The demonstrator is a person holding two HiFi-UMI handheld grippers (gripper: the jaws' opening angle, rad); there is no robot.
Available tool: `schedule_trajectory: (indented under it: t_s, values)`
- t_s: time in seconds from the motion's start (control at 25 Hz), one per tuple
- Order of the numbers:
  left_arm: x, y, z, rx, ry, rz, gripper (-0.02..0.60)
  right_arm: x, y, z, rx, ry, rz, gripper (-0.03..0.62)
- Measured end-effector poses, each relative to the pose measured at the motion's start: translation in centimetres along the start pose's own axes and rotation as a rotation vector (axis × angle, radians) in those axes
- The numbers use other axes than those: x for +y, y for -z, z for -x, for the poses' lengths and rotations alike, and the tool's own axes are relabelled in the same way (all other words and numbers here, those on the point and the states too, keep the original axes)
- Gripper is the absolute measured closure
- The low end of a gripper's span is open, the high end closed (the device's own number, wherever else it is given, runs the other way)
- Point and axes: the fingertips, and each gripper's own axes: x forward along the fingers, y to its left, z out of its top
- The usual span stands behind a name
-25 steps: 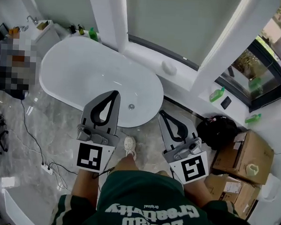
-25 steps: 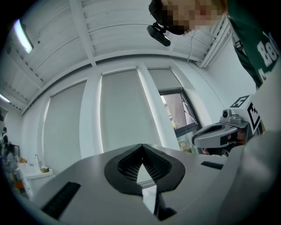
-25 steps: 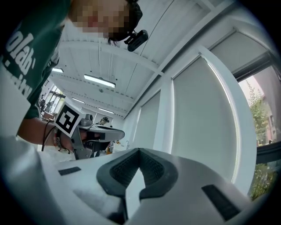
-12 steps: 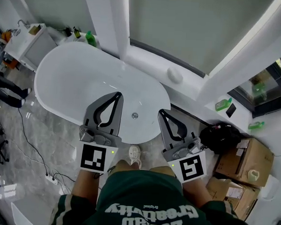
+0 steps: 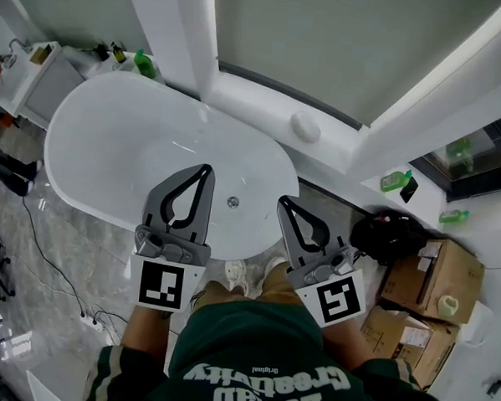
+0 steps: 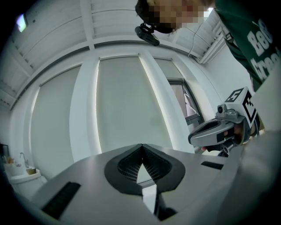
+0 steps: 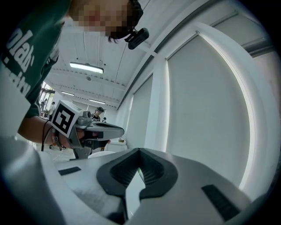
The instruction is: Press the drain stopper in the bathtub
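Observation:
A white oval bathtub fills the upper left of the head view. Its small round metal drain stopper lies on the tub floor near the right end. My left gripper is shut and empty, held high over the tub with its tip up and left of the stopper. My right gripper is also shut and empty, its tip over the tub's right rim, right of the stopper. Each gripper view points up at window blinds. The left gripper and right gripper both show closed jaws.
A white window ledge runs behind the tub, with a white oval object and green bottles on it. A black bag and cardboard boxes stand at the right. Cables cross the marble floor; a white cabinet stands left.
The person has stepped closer to the tub, and both shoes now stand at its rim. The stopper sits between the two gripper tips. Both grippers stay shut.

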Motion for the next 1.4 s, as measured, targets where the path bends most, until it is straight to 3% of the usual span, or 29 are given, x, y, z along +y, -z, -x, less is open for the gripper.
schedule_trajectory:
  t_s: [0.24,0.4,0.56,0.76,0.88,1.12,1.4]
  values:
    - [-0.1,1.2,-2.8,0.033,-0.015,-0.021,0.572,-2.7,1.5,-2.4,-0.013,-0.061,-0.012,0.583]
    - [0.7,1.6,-5.9,0.042,-0.078,-0.042,0.572,-4.9,3.4,-5.1,0.004,-0.176,-0.013,0.583]
    - [1.5,3.1,-9.4,0.126,-0.153,-0.032,0.573,-7.4,5.2,-7.9,0.014,-0.301,-0.029,0.583]
    - [2.6,5.1,-12.9,0.168,-0.247,-0.004,0.572,-9.9,8.7,-10.6,0.025,-0.449,0.081,0.583]
    - [2.9,6.9,-13.6,0.22,-0.275,0.001,0.572,-10.7,10.7,-12.1,0.035,-0.503,0.061,0.583]
    - [3.8,10.1,-11.7,0.247,-0.25,0.046,0.572,-8.6,13.6,-14.7,0.109,-0.526,0.016,0.583]
    - [5.5,18.1,-6.4,0.284,-0.109,0.079,0.572,-1.2,19.1,-17.1,0.182,-0.48,0.013,0.583]
